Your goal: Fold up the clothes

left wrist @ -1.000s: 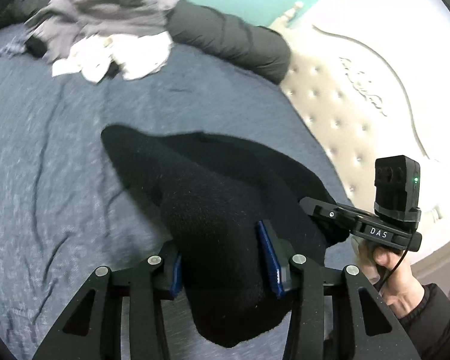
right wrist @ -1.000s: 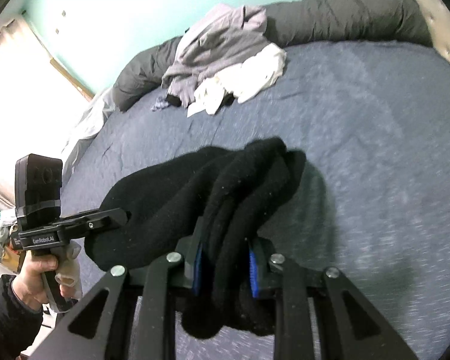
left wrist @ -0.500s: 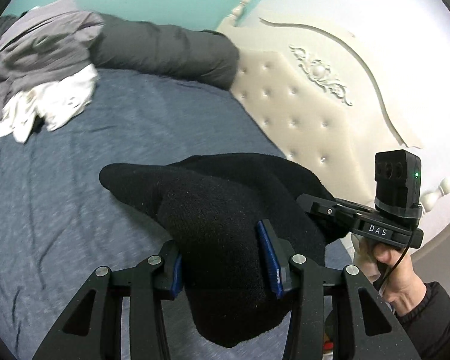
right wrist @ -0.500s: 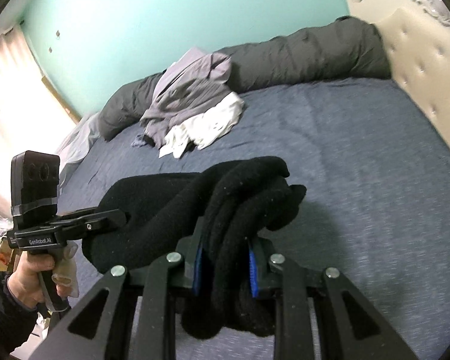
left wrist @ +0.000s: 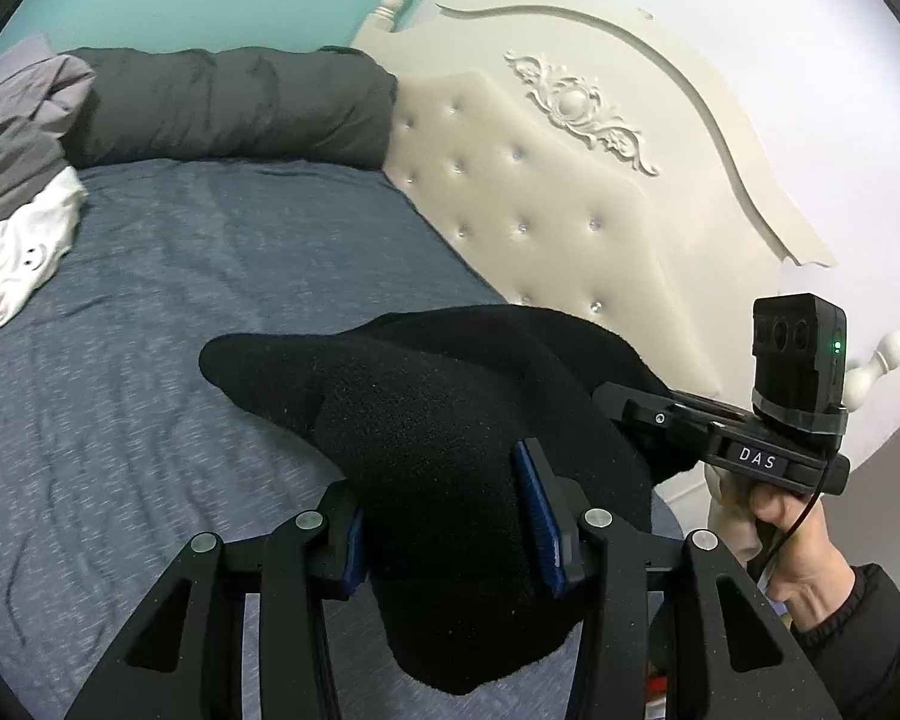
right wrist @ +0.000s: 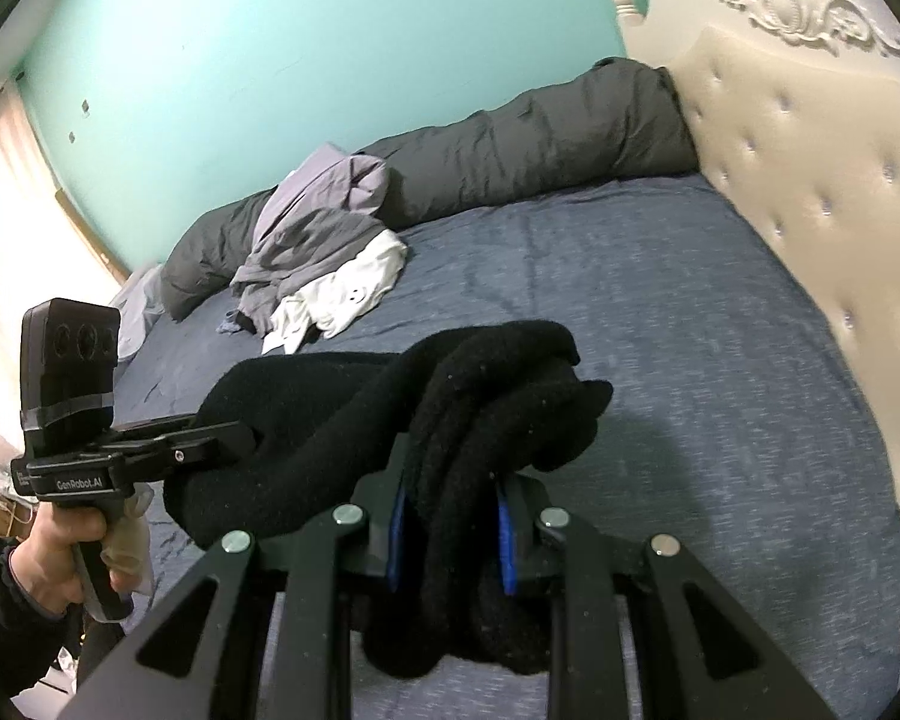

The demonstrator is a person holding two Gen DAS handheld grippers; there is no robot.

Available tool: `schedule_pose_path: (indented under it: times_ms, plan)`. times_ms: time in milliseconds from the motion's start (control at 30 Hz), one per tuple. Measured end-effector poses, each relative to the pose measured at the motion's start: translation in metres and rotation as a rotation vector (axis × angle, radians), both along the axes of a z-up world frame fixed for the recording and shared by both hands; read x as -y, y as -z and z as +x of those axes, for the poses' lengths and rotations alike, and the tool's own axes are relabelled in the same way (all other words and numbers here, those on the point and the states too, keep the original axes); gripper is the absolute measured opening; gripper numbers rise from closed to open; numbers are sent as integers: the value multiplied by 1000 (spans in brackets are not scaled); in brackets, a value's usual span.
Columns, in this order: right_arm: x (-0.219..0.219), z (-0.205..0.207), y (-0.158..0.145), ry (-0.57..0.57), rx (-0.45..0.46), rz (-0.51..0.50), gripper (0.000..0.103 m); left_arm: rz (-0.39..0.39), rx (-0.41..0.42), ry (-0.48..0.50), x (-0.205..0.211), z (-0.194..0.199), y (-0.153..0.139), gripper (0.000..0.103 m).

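A thick black fleece garment is held bunched and lifted clear of the blue-grey bedsheet, spanning both tongs. The left tongs are set about half open, blue pads pressed on a wide wad of the fleece. The right tongs are narrower, clamped on several rolled layers of the same garment. Each handle is gripped by a person's hand.

Judged step: the garment is being carried in the air for spreading or placing; no fold is visible yet.

For a clean result, both grips should be kept firm, the tongs drawn apart until the fleece hangs taut, and the cloth lowered flat onto open sheet.

Risk noted: the twisted layers at the right tongs may hold a crease unless shaken out.

Farther off, a heap of grey and white clothes lies against a dark grey rolled duvet. A cream tufted headboard and teal wall lie beyond.
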State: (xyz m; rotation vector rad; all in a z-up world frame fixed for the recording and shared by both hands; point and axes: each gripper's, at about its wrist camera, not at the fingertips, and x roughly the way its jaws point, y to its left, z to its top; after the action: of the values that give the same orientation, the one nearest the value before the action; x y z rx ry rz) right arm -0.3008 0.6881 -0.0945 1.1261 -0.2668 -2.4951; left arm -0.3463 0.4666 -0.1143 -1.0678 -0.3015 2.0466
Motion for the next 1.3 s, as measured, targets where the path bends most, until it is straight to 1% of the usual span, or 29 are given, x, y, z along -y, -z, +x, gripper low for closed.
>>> schedule_pose_path:
  times_ms: [133, 233, 400, 567, 667, 767, 833, 933, 1033, 1133, 1200, 1300]
  plan:
    - [-26, -6, -3, 14, -10, 11, 23, -4, -8, 22, -30, -7, -3, 47]
    - [-46, -13, -8, 19, -26, 27, 22, -4, -24, 37, -57, -15, -11, 47]
    - [-81, -27, -23, 29, -72, 66, 22, 8, -54, 50, -97, -30, -24, 47]
    - [-112, -44, -32, 51, -119, 83, 22, 17, -91, 45, -138, -46, -35, 47]
    - [-129, -53, -29, 67, -140, 96, 22, 28, -109, 32, -159, -55, -32, 47]
    - [-149, -60, -14, 92, -141, 104, 22, 35, -124, 19, -180, -63, -26, 47]
    - [-161, -64, 0, 113, -134, 106, 22, 28, -126, 8, -196, -65, -14, 47]
    - [-181, -63, 36, 160, -101, 106, 22, 11, -110, -4, -221, -63, 16, 47]
    - [-196, -54, 76, 224, -42, 89, 22, -15, -39, 3, -241, -58, 58, 47]
    - [-205, -39, 114, 229, 41, 106, 22, -42, 38, 16, -257, -47, 100, 47]
    - [-214, -29, 128, 237, 74, 93, 22, -55, 83, 24, -265, -41, 124, 47]
    - [-228, -17, 134, 255, 109, 66, 22, -42, 118, 36, -269, -30, 134, 47]
